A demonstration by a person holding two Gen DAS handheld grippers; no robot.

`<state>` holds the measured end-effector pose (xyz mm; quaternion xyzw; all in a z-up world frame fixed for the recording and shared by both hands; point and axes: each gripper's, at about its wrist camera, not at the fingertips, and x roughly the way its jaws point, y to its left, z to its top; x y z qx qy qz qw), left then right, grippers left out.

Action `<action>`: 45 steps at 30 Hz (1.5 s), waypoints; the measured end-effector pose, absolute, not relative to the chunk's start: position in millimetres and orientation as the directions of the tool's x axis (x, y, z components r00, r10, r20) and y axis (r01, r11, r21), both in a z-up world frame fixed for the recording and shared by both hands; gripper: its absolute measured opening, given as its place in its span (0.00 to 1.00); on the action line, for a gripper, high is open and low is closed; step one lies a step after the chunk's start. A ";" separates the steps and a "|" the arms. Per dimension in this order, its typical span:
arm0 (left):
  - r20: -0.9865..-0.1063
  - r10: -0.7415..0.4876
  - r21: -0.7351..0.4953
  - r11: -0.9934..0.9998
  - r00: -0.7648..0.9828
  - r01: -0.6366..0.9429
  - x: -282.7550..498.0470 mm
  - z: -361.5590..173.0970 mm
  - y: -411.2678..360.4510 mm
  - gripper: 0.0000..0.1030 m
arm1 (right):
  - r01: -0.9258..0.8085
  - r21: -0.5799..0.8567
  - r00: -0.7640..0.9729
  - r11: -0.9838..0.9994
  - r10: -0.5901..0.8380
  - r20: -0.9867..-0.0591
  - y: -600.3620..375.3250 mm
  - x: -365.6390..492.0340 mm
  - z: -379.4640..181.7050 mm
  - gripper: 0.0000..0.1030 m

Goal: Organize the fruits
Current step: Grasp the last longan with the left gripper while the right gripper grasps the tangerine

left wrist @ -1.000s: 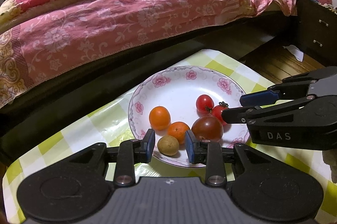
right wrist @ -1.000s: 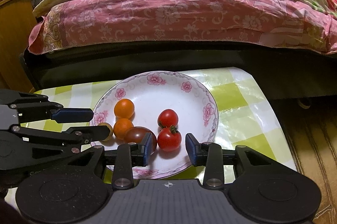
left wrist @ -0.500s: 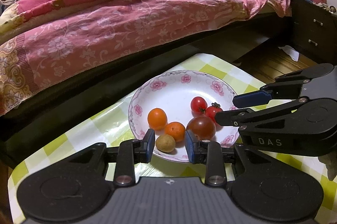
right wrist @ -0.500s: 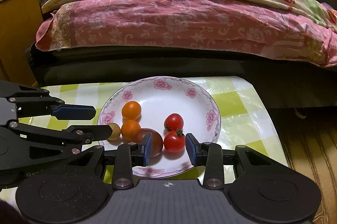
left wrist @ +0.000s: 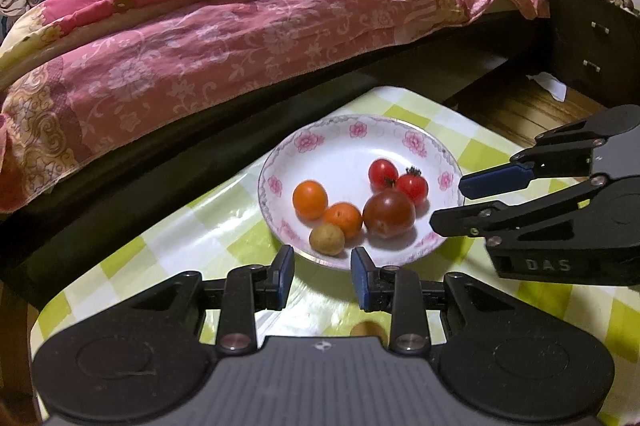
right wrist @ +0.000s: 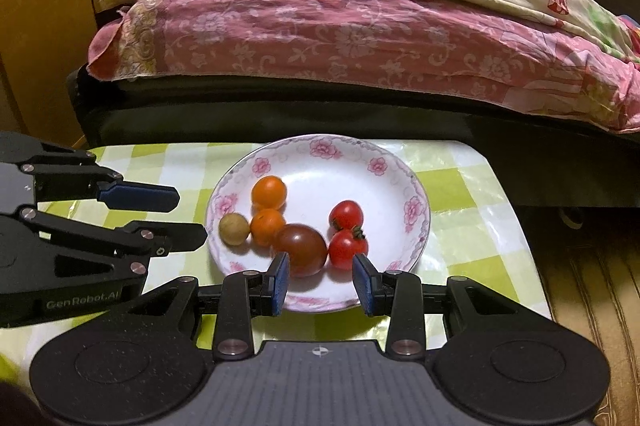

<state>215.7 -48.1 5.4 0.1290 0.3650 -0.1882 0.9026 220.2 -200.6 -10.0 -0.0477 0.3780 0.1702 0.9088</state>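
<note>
A white plate with pink flowers (left wrist: 344,158) (right wrist: 332,178) sits on the checked table. It holds two oranges (left wrist: 310,199) (left wrist: 343,219), a small tan fruit (left wrist: 327,239), a dark tomato (left wrist: 389,213) and two red cherry tomatoes (left wrist: 383,174) (left wrist: 412,186). My left gripper (left wrist: 322,262) (right wrist: 192,214) hangs just short of the plate's near-left rim, jaws apart and empty. On the plate's other side my right gripper (right wrist: 320,268) (left wrist: 448,204) hovers over the near rim beside the dark tomato (right wrist: 302,250), jaws apart with nothing held.
The green-and-white checked tablecloth (left wrist: 224,234) covers a small table whose far edge meets a bed with a pink quilt (left wrist: 248,26). A dark drawer cabinet (left wrist: 592,54) and wooden floor lie to the right. A wooden cupboard (right wrist: 44,38) stands to the left.
Both grippers have drawn back from the plate, so it looks smaller and farther. The left fingertips, earlier either side of the tan fruit, now sit short of the rim. No fruit has moved.
</note>
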 end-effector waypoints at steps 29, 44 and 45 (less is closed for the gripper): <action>-0.732 -0.235 0.049 0.918 0.639 0.394 195.1 3.1 7.1 0.38 | -0.536 0.133 0.456 0.834 0.418 -0.786 -139.7 186.3 -43.0 0.35; -0.777 -0.300 0.010 0.873 0.554 0.487 197.4 -15.2 -30.7 0.38 | -0.475 0.151 0.432 0.867 0.379 -0.819 -167.1 181.6 -47.5 0.30; -0.782 -0.301 0.006 0.873 0.547 0.488 198.5 -17.6 -33.1 0.38 | -0.467 0.154 0.432 0.871 0.376 -0.820 -171.3 180.9 -47.5 0.30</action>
